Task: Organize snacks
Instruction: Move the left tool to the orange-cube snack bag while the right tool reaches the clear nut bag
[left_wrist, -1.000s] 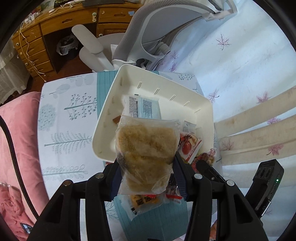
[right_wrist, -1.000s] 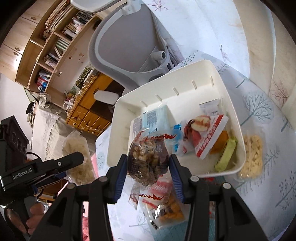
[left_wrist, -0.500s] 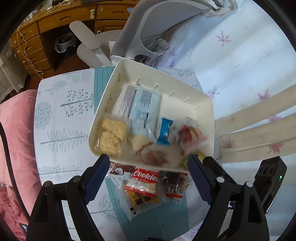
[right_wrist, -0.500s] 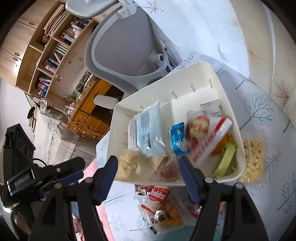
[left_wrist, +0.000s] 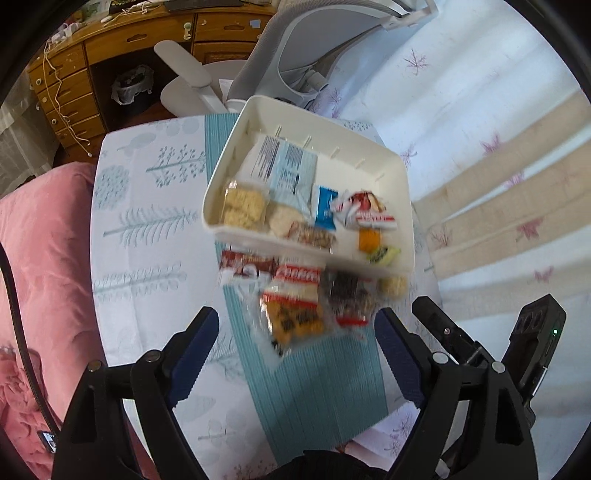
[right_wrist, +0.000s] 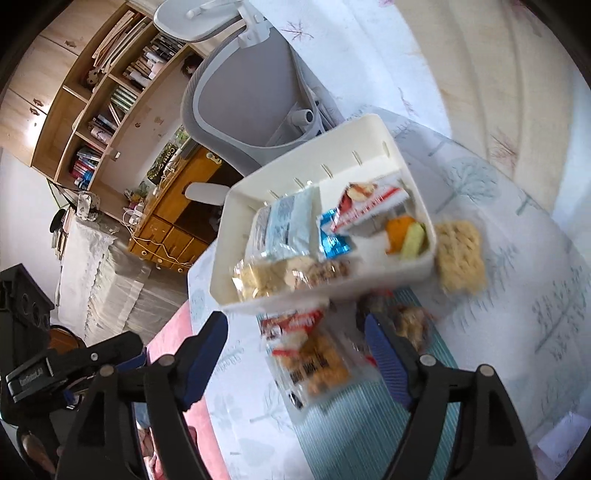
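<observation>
Both hand-held grippers empty: left (left_wrist: 295, 336) jaws wide apart, right (right_wrist: 295, 339) jaws opening, nothing clamped. Bin (left_wrist: 369, 155) on counter (left_wrist: 147, 206) holds about eight snacks. Several packets (left_wrist: 291, 317) lie outside, just before it, one (right_wrist: 460, 254) beside its right wall; task roughly halfway.

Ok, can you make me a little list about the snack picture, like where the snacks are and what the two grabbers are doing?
bin: white bin on the table, holding several snack packets
in the bin: blue packet, red and white packet, pale crispy snack bag
outside the bin: cookie packet on the teal mat; yellow noodle-like snack beside the bin
left gripper: open, holding nothing
right gripper: jaws opening, nothing gripped
</observation>
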